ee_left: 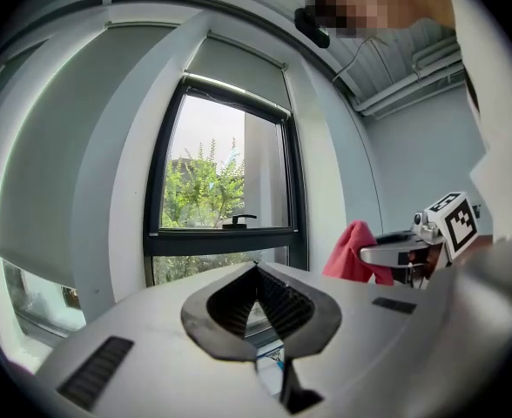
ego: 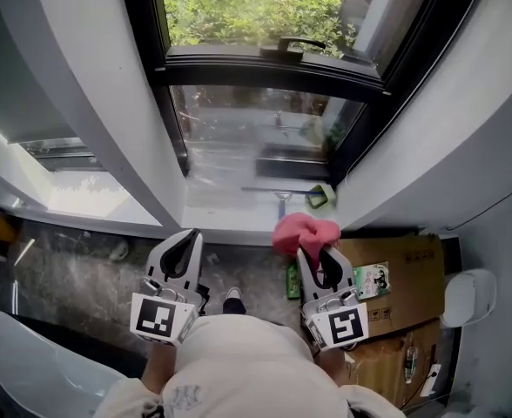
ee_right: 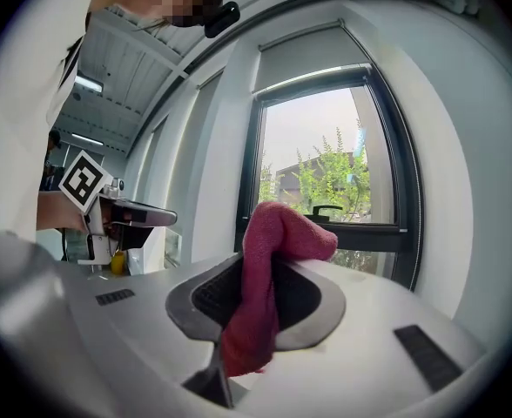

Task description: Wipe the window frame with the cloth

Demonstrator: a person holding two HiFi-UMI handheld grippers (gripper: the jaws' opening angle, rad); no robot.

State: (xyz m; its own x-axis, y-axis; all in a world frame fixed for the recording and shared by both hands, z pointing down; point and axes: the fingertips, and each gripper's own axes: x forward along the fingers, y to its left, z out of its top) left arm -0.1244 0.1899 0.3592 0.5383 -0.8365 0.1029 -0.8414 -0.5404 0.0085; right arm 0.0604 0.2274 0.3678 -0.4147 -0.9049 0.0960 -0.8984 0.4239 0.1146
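On the left, our left hand-held gripper (ego: 180, 249) hangs over the floor in front of the sill (ego: 230, 214), jaws pressed together w/ nothing between them. To its right, the right hand-held gripper (ego: 319, 259) pinches the pink cloth (ego: 305, 232). The cloth bunches above the tips, near the sill's front edge and apart from the dark window frame (ego: 273, 66). Between cloth and frame sits a small green item (ego: 321, 196) on the sill. Far right there's a cardboard box (ego: 404, 273), seen in the head view only. Only the gripper views show the blind (ee_left: 239, 68) over the window top.
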